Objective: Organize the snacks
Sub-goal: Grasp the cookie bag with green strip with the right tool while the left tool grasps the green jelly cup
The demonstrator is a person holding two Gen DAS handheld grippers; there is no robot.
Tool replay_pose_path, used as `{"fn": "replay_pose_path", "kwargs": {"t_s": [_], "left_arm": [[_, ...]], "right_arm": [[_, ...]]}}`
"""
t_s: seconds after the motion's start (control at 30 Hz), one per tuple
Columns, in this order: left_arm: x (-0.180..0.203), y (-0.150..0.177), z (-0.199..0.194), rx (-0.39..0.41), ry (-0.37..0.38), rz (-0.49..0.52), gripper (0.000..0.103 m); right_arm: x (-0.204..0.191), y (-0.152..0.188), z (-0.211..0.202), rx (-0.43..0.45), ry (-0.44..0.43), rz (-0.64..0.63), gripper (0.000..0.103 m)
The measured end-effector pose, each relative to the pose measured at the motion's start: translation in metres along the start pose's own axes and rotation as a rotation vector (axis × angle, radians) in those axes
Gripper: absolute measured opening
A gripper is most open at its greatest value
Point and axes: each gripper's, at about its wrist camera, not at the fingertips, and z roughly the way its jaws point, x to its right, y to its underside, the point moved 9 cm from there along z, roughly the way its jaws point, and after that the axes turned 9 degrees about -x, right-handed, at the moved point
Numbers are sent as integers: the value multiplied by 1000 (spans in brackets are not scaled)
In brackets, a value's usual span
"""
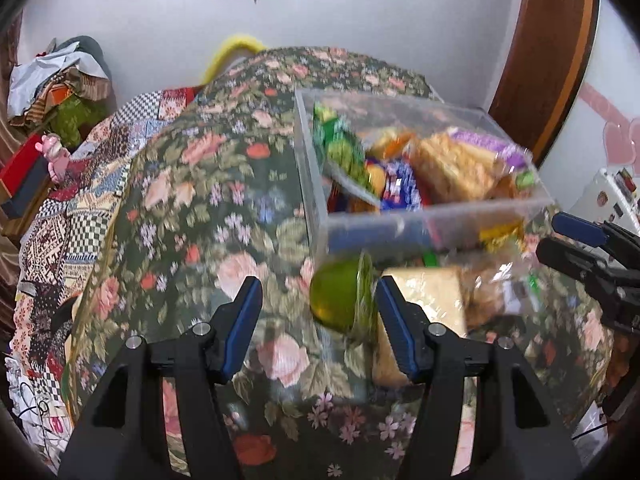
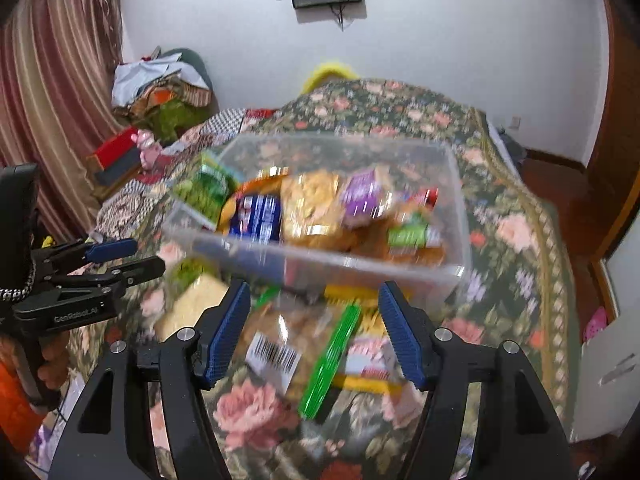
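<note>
Both tongs, left tongs (image 1: 319,320) and right tongs (image 2: 314,334), gape wide, empty, just short of the clear bin (image 2: 460,208), probably lining up on the green cup (image 1: 338,300) and barcoded packet (image 2: 276,354) since the other snacks are already binned.

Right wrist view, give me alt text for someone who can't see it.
The open right gripper hovers over a clear-wrapped snack pack with a barcode on a floral cloth. Just beyond sits a clear plastic bin full of snacks. The left gripper shows at the left edge.
</note>
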Motion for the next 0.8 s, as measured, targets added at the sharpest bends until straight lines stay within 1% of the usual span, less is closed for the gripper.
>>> {"fn": "replay_pose_path", "kwargs": {"t_s": [0.1, 0.17, 0.27, 0.37, 0.43, 0.57, 0.6, 0.63, 0.67, 0.7, 0.8], "left_arm": [[-5, 7, 12, -18, -18, -8, 59], [-5, 9, 18, -27, 6, -15, 59], [-2, 9, 25, -35, 15, -6, 60], [2, 6, 34, -47, 15, 4, 60], [4, 3, 37, -40, 19, 1, 60], [4, -2, 43, -40, 42, -26, 59], [3, -3, 44, -39, 52, -36, 58], [4, -4, 44, -38, 65, -42, 51], [7, -3, 44, -43, 100, -47, 46], [9, -2, 44, -44, 108, -50, 42], [13, -1, 40, -31, 65, -29, 42]], "right_arm": [[-4, 13, 18, -49, -16, 7, 67], [-4, 18, 25, -68, -16, 8, 67], [-5, 21, 39, -100, -38, 19, 67], [-7, 19, 45, -106, -56, 33, 72], [-9, 18, 48, -104, -65, 36, 75], [-14, 21, 52, -98, -47, 14, 76], [-15, 21, 53, -98, -44, 8, 76], [-15, 21, 52, -98, -44, 8, 73], [-15, 21, 52, -97, -46, 11, 73], [-15, 21, 51, -98, -51, 13, 69], [-15, 24, 48, -97, -68, 21, 61]]}}
